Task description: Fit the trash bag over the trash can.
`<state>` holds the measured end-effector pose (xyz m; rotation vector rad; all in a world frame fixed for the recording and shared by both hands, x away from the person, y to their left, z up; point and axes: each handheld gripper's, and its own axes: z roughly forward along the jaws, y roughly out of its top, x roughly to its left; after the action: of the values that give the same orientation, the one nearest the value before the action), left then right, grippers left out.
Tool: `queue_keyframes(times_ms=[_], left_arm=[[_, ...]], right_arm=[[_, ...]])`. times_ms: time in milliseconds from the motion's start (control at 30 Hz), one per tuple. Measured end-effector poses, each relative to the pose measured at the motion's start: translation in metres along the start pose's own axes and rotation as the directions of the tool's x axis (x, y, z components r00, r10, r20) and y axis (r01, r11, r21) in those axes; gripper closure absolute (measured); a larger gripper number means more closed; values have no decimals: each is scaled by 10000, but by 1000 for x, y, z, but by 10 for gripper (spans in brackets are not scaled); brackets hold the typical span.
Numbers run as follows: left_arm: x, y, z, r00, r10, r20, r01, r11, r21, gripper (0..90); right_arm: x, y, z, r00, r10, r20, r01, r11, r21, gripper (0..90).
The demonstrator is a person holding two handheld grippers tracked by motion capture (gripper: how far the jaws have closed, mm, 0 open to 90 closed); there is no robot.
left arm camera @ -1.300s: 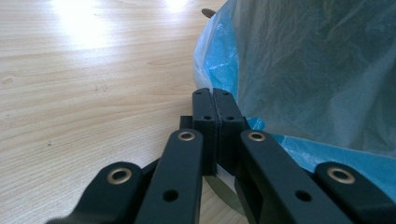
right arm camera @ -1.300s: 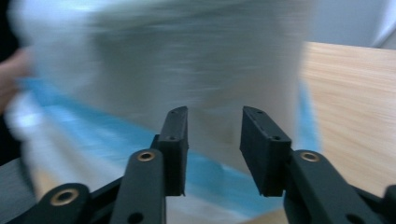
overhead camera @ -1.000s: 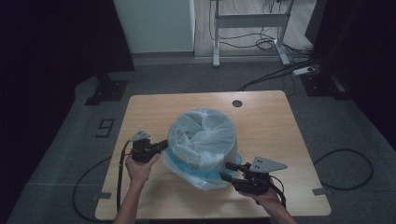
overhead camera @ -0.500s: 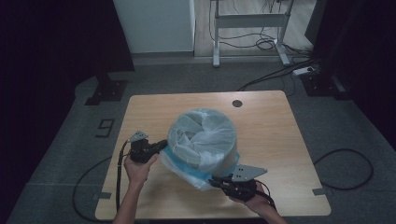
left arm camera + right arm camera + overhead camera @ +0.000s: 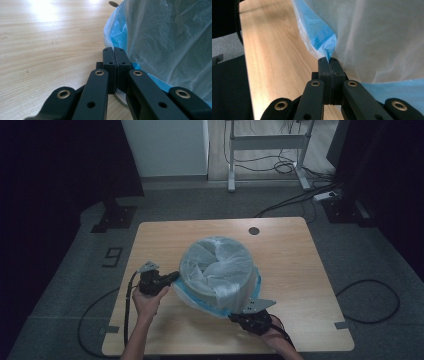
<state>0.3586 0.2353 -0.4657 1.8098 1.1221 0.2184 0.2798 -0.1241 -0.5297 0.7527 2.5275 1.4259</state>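
Both grippers, left (image 5: pixel 114 53) and right (image 5: pixel 329 62), pinched the thin, slippery bag (image 5: pixel 220 270) hem; I judged it tear-prone.

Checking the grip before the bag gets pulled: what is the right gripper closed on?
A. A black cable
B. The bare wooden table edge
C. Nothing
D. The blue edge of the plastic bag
D: in the right gripper view, the right gripper pinches a blue fold of the plastic bag.
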Motion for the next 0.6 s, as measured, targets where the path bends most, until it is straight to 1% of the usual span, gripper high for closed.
queue_keyframes(times_ms=[200,267,300,333,367,400,433,500,600], left_arm=[[0,-2,1,10000,51,82,-52,10000,85,872],[0,-2,-1,9999,81,147,-82,10000,50,863],[0,-1,-2,9995,140,269,-141,9999,2,849],[-1,-1,-3,9992,265,294,-263,9996,-77,812],[-1,0,-6,9991,403,158,-400,9990,-203,752],[-2,0,-9,9987,502,6,-502,9981,-364,679],[-3,0,-12,9983,576,-45,-577,9968,-551,608],[-3,1,-18,9972,716,-223,-732,9941,-803,494],[-3,1,-27,9937,1056,-373,-1091,9881,-1088,380]], right_arm=[[-5,-5,-2,9997,202,101,-202,9998,-35,887],[-5,-6,-3,9997,234,84,-232,9996,-160,883],[-5,-6,-5,9997,252,61,-250,9992,-305,858],[-4,-6,-8,9995,310,81,-305,9983,-503,799],[-4,-5,-11,9991,408,90,-400,9962,-775,732],[-3,-4,-14,9986,524,22,-519,9930,-1060,683],[-2,-3,-19,9983,572,-58,-574,9889,-1367,641],[0,-1,-27,9981,605,-57,-605,9791,-1943,537],[1,2,-40,9969,781,-36,-762,9598,-2702,443]])
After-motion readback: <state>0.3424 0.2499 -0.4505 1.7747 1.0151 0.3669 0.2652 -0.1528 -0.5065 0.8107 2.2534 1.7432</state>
